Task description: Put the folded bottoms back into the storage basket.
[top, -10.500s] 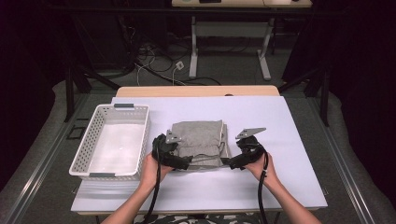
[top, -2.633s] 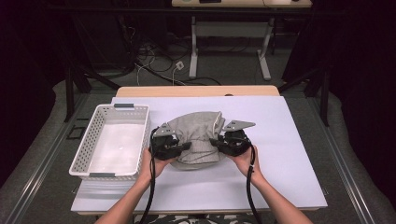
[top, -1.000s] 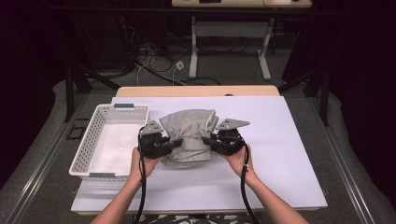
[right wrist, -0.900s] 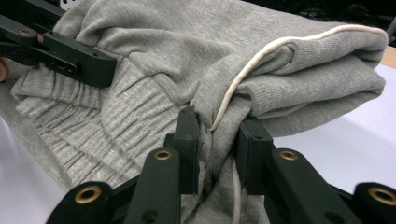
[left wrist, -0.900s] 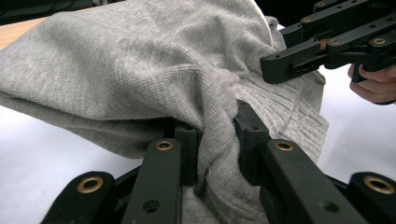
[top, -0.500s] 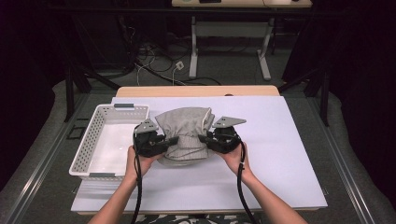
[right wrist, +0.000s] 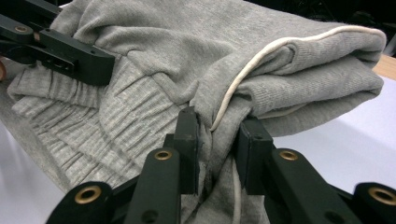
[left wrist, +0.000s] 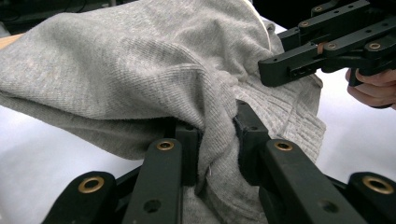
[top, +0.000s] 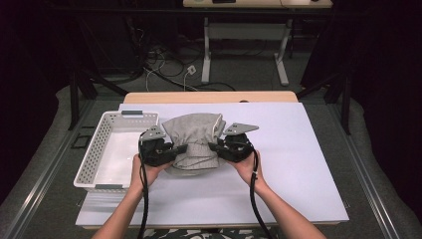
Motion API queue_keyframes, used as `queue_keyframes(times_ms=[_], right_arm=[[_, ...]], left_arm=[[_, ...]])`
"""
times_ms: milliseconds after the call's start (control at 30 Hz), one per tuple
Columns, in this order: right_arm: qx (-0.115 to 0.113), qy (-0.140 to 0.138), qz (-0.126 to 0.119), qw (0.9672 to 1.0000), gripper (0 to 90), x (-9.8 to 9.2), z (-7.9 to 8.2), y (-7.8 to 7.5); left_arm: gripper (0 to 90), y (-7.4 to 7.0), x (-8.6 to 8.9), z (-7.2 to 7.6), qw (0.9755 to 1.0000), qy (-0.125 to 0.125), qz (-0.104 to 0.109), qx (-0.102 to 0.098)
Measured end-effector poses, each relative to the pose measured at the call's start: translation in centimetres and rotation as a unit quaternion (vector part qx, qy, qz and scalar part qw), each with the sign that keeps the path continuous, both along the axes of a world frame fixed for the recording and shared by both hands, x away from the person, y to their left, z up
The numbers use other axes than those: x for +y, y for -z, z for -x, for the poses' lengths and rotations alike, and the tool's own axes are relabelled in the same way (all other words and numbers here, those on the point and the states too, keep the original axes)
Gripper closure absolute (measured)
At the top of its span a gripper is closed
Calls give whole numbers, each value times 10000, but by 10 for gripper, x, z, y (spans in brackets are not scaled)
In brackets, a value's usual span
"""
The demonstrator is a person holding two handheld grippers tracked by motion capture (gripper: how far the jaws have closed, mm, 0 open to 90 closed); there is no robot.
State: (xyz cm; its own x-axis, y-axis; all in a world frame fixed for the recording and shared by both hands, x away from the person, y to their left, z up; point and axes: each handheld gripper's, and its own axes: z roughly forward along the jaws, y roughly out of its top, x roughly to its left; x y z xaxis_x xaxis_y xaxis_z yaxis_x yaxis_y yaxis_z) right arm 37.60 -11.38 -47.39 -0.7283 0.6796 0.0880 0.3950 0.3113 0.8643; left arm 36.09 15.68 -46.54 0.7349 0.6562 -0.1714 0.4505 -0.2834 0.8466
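A white-topped table [top: 298,164] carries everything. At its left edge stands a white perforated basket [top: 94,154]. Just right of the basket, a folded grey garment [top: 195,137] is bunched up off the tabletop between two grippers. The left gripper [top: 180,149] pinches the cloth's basket-side edge, and the right gripper [top: 213,146] pinches the far edge, beside a white cord [right wrist: 261,56].

Folded grey knit garment [top: 193,137] with white cord, bunched, beside the basket [top: 94,164]
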Motion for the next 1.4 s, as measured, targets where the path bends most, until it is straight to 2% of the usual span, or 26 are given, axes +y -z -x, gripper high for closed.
queue_keyframes(times_ms=[200,433,833,1167,1400], right_arm=[[-21,-9,-30,10000,730,4,-1,-1],[-41,-15,-62,10000,730,7,-3,-2],[-69,-38,-88,9999,729,14,-5,-5],[-69,-59,-125,9999,728,20,-7,-7],[-78,-95,-160,9998,727,25,-8,-10]], left_arm=[[755,-2,3,0,10000,-27,2,-11],[757,-4,8,-1,9999,-79,99,-21],[758,-9,14,-1,9999,-107,11,-56],[758,-13,21,-2,9997,-181,135,-56],[759,-17,27,-1,9997,-192,75,-113]])
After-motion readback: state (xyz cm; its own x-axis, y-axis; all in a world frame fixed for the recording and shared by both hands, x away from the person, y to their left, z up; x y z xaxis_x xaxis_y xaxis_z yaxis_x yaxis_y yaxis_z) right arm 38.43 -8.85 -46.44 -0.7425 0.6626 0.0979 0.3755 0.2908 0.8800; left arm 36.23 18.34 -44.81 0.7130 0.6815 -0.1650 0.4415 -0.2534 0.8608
